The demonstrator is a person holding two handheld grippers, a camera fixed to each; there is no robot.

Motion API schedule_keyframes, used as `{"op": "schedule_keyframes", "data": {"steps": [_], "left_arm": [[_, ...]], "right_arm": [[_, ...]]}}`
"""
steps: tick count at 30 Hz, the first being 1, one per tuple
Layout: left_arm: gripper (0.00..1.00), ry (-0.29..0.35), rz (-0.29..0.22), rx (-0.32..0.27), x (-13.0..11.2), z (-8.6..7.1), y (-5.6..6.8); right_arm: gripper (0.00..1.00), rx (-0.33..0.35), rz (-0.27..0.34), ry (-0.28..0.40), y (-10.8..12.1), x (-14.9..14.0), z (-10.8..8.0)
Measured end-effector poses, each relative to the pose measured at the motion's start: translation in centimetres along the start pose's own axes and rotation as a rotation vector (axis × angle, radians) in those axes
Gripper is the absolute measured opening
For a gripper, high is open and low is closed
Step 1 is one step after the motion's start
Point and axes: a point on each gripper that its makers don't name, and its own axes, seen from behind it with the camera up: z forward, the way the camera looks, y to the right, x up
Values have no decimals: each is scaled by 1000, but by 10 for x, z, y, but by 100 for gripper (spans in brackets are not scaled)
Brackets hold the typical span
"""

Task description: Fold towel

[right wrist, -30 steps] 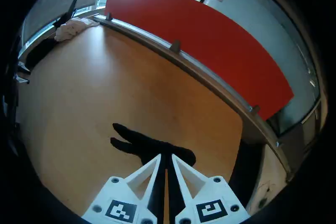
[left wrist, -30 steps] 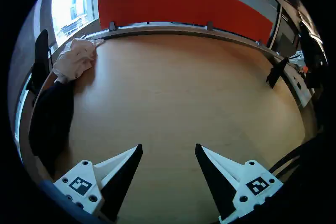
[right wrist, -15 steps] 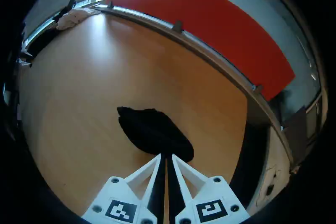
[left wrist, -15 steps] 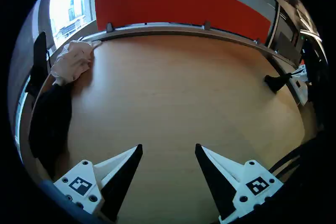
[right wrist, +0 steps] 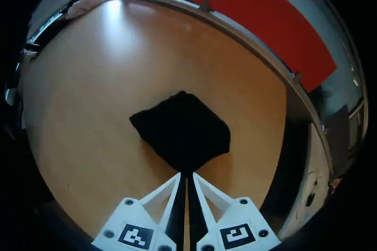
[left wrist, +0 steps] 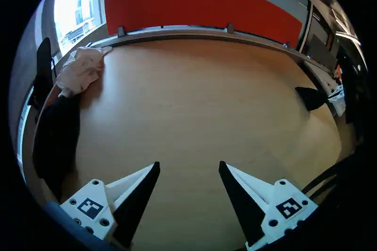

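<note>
A black towel (right wrist: 181,128) lies as a flat, folded square on the wooden table (right wrist: 94,86). My right gripper (right wrist: 187,175) is shut on the towel's near corner, its fingers pressed together over the dark cloth. In the left gripper view the same black towel (left wrist: 311,97) shows as a small dark wedge at the table's far right. My left gripper (left wrist: 188,166) stands open low over bare wood (left wrist: 198,100) with nothing between its fingers, well away from the towel.
A crumpled beige cloth (left wrist: 81,69) sits at the table's far left corner, above a dark cloth (left wrist: 56,133) draped over the left edge. A red partition (left wrist: 202,6) runs along the back edge. A dark chair (left wrist: 43,69) stands beyond the left side.
The black towel held by the right gripper went from a hanging, bunched shape to a spread square lying on the table. The left gripper stayed where it was, open.
</note>
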Motion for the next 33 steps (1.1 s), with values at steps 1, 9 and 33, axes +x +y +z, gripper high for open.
{"op": "schedule_keyframes", "data": {"steps": [1,9,33], "left_arm": [[93,0,0,1,0,0,0],[93,-5,1,4,-3,-2,-1],[93,-27,2,12,-9,-2,-3]], "right_arm": [[4,0,1,-11,0,-5,1],[4,-3,19,-90,2,-36,10],[4,-28,74,-241,10,-88,40]]}}
